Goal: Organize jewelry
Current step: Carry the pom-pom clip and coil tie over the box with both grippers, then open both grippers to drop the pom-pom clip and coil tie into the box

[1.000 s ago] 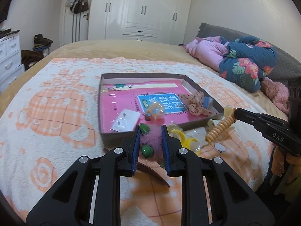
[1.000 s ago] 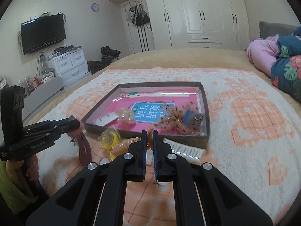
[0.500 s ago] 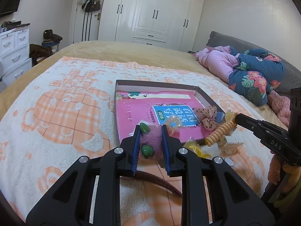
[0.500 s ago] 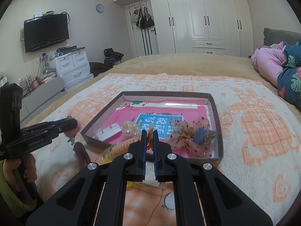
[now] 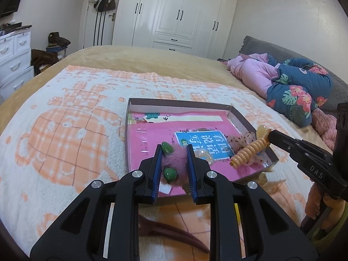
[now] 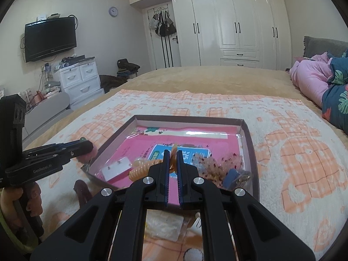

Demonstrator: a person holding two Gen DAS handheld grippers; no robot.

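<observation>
Left wrist view: the left gripper clamps a fuzzy pink hair ornament with green beads above the near edge of a shallow grey cardboard tray with pink lining.

Right wrist view: the right gripper, clenched, grips a coiled orange spiral hair tie over that tray on an orange-and-white patterned blanket.

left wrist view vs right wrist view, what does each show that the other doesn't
Only the left wrist view shows the pink fluffy hair tie with green beads, face on, clamped in the left gripper.

Only the right wrist view shows the wall TV and the white earring card in the tray.

Both show the tray, the orange spiral hair tie pinched in the right gripper, and the dark brown hair clip on the blanket.
</observation>
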